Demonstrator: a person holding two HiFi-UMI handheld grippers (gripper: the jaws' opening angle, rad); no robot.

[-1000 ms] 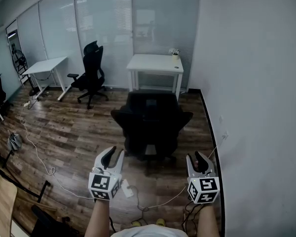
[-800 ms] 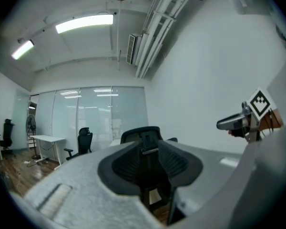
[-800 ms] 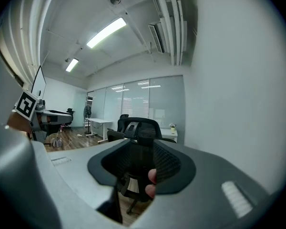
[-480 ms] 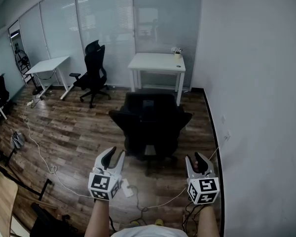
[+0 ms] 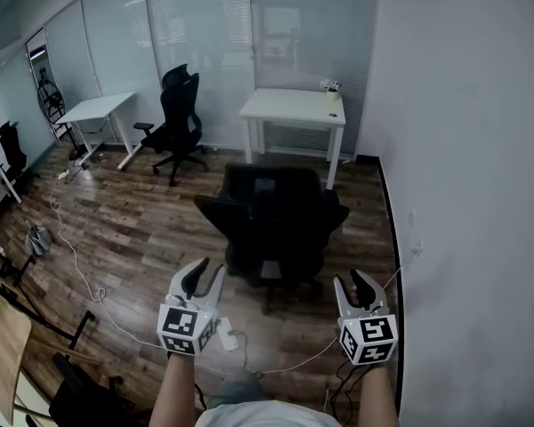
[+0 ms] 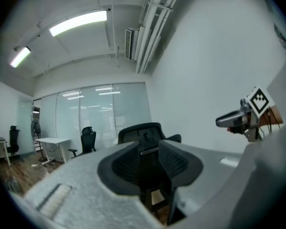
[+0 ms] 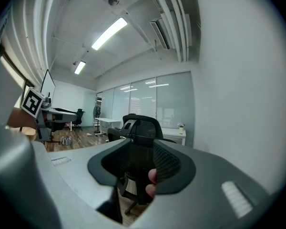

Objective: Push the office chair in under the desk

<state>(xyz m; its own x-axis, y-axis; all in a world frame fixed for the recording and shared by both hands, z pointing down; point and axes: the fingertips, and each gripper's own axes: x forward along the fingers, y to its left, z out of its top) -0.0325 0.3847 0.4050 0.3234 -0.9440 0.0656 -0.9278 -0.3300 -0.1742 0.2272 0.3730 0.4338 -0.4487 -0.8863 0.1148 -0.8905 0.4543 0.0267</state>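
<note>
From your head camera, the black office chair [image 5: 274, 225] stood on the wood floor [image 5: 142, 229] with its back toward you. It was short of the white desk [image 5: 294, 109] by the far glass wall [image 5: 205, 34] and not under it. Your left gripper [image 5: 206, 276] and right gripper [image 5: 351, 285] were held out toward the chair's rear, one toward each side, near it but not touching. In the left gripper view, the jaws had just been opening and stood released with nothing between them. The chair's backrest [image 6: 140, 129] showed straight ahead through the gap, well clear of the pads. In the right gripper view, the jaws likewise stood apart and gripped nothing. The chair sat ahead in line with the gap, with the desk just behind it to the right. A fingertip [image 7: 151, 175] showed low between the jaws.
</note>
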